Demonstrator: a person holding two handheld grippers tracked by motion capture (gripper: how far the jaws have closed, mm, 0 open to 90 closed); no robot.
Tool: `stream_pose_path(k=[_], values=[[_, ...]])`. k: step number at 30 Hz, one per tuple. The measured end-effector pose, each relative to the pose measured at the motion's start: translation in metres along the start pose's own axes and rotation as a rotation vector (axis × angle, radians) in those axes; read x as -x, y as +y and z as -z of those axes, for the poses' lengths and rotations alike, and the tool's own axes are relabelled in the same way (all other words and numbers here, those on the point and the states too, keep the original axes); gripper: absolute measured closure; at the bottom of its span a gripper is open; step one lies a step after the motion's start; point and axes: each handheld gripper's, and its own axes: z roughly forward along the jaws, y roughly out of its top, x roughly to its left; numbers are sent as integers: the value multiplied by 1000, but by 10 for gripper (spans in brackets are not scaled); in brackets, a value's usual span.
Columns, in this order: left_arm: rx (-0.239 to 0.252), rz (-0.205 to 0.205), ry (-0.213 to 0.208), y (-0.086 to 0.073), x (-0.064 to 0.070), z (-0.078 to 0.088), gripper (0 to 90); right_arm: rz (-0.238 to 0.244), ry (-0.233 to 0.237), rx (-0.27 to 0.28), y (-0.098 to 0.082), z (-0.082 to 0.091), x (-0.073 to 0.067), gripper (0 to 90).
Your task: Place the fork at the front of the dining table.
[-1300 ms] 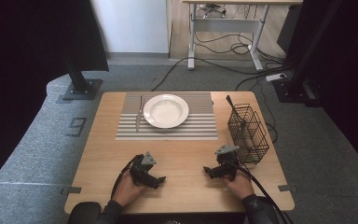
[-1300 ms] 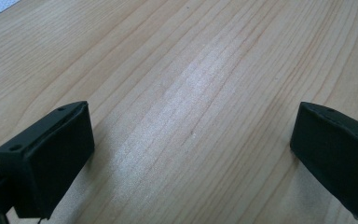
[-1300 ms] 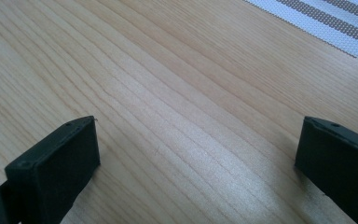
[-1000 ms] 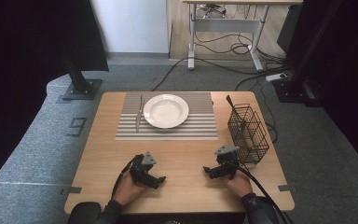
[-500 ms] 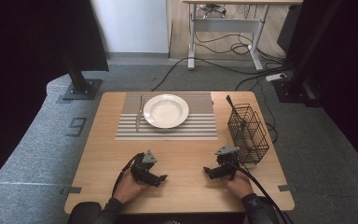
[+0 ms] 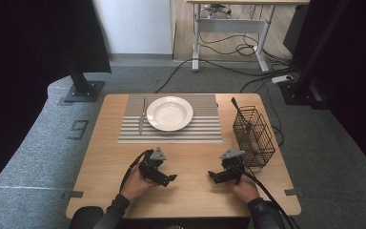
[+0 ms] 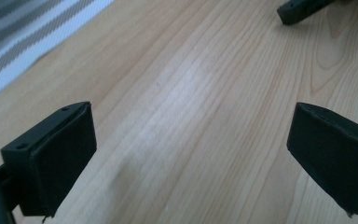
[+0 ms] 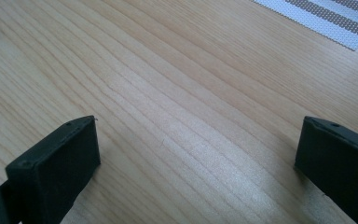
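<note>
— How do your fingers stand now?

— Your left gripper (image 6: 164, 177) and your right gripper (image 6: 218, 175) both rest low on the wooden table (image 6: 190, 191), jaws spread wide, nothing between them. They point toward each other.

— Where lies the thing to take?

— I judge it is in the wire basket (image 6: 254, 136), just beside your right gripper, ahead and to its right. One dark utensil handle (image 6: 235, 105) stands out of it, tilted; what it is I cannot tell. Your right hand is clearly nearer.

— And the count?

— One basket, one white plate (image 6: 169, 113), one striped placemat (image 6: 205, 130), and one knife (image 6: 142, 116) left of the plate, its long axis pointing away from you.
</note>
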Motion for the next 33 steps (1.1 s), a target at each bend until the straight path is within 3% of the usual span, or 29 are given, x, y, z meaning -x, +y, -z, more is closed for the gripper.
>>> stream_pose_path(k=[20,24,33], values=[[44,-75,0,75,5,7,57,15,13,3,-6,6,-3,0],[57,-77,-24,90,6,6,73,15,13,1,-8,8,-4,0],[73,-134,-51,130,14,0,138,24,21,3,-13,13,-5,0]])
